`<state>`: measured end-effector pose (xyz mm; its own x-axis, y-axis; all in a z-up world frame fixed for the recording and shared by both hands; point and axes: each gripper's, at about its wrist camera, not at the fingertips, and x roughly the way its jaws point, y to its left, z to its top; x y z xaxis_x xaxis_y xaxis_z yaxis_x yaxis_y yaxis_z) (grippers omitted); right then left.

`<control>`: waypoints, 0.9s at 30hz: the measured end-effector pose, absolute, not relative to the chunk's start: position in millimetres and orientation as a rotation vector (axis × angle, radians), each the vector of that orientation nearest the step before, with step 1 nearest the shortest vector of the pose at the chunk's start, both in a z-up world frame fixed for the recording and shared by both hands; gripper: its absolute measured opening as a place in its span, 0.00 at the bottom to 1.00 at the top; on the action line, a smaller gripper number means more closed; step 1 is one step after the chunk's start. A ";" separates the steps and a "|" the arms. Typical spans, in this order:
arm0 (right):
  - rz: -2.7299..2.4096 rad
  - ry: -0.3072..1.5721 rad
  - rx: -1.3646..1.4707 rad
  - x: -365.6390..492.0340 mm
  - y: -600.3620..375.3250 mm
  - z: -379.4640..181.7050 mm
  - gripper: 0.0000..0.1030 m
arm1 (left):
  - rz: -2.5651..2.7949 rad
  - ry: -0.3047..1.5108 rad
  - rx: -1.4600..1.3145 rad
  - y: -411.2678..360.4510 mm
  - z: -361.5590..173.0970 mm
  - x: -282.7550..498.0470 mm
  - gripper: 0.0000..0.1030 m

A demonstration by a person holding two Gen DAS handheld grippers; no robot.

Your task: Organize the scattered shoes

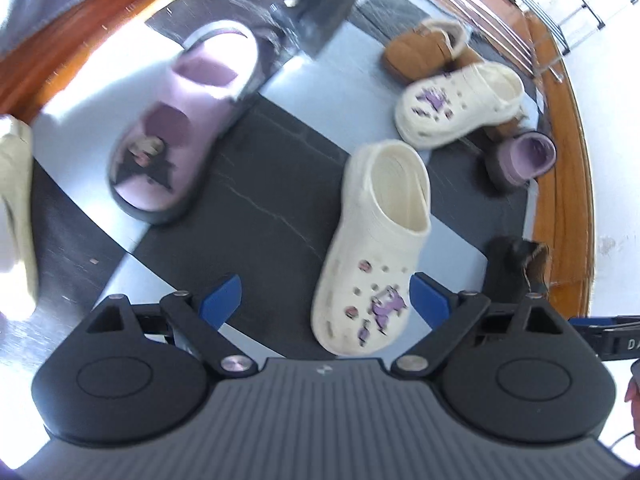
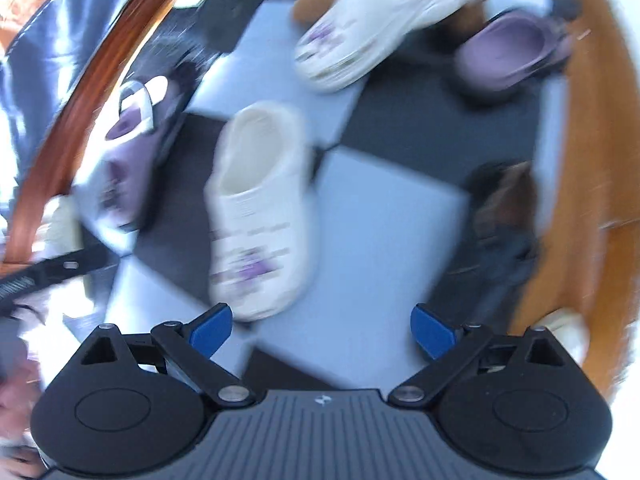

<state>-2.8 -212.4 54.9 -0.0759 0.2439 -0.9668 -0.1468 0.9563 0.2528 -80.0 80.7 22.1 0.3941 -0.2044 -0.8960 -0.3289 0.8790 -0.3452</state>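
A cream clog (image 1: 380, 240) with purple charms lies flat on the checkered floor. Its toe sits between the blue pads (image 1: 222, 300) of my left gripper (image 1: 326, 300), which stands wide open above it without pressing on it. The matching cream clog (image 1: 460, 104) rests tilted against a tan fur-lined slipper (image 1: 420, 52). A lilac slide (image 1: 180, 128) with a dark sole lies at the left. In the blurred right wrist view, my right gripper (image 2: 322, 330) is open and holds nothing; the near cream clog (image 2: 256, 208) lies ahead of it on the floor.
A lilac shoe (image 1: 524, 156) lies on its side at the right, with a dark brown shoe (image 1: 516, 264) nearer. A black shoe (image 1: 320, 4) sits at the far side. A wooden border (image 1: 568, 200) rings the black and pale tiles (image 1: 260, 200).
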 end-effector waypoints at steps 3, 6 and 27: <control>0.281 1.662 0.192 9.9 -172.5 46.4 0.94 | 0.117 1.155 -0.525 97.1 27.4 -80.4 0.91; 0.379 1.582 0.257 25.8 -124.5 33.7 0.85 | 0.211 1.127 -0.445 111.7 30.1 -82.2 0.91; 0.660 1.199 0.368 63.0 80.6 -139.2 0.48 | 0.402 1.201 -0.488 220.5 -59.7 -77.3 0.93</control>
<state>63.0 80.6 -139.2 0.2101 0.6463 -0.7336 -0.2737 0.7592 0.5905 -77.3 220.5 -59.7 0.3140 0.0387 -0.9486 -0.5401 0.8290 -0.1449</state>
